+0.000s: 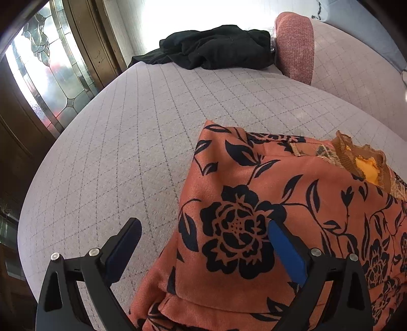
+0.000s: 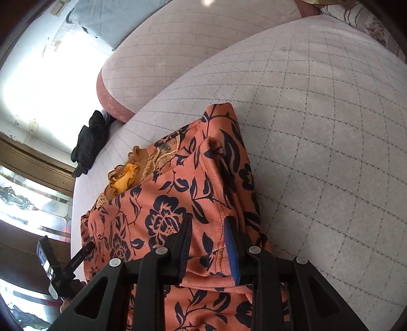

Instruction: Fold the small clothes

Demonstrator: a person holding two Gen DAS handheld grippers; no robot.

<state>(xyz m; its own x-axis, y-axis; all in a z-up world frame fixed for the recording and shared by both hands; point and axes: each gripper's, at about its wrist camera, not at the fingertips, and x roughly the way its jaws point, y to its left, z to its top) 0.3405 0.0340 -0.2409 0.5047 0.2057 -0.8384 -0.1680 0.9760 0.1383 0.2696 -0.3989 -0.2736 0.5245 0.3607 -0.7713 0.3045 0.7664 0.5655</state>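
The left gripper (image 1: pixel 204 226) stood wide apart over the orange floral garment (image 1: pixel 254 203); the right gripper (image 2: pixel 207 226) was half-closed, garment between its fingers. Only the right view showed a patterned pillow (image 2: pixel 368 23).

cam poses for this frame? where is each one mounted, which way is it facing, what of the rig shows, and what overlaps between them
Left wrist: on the left gripper, looking forward and down across the grey sofa seat toward the black garment; both fingers show, spread wide over the orange floral garment.
Right wrist: on the right gripper, looking along the floral garment's right edge; its fingers, closer together, straddle a raised fold, and the other handheld device shows at lower left.
Shared: floral garment, black garment, sofa seat, glass door.
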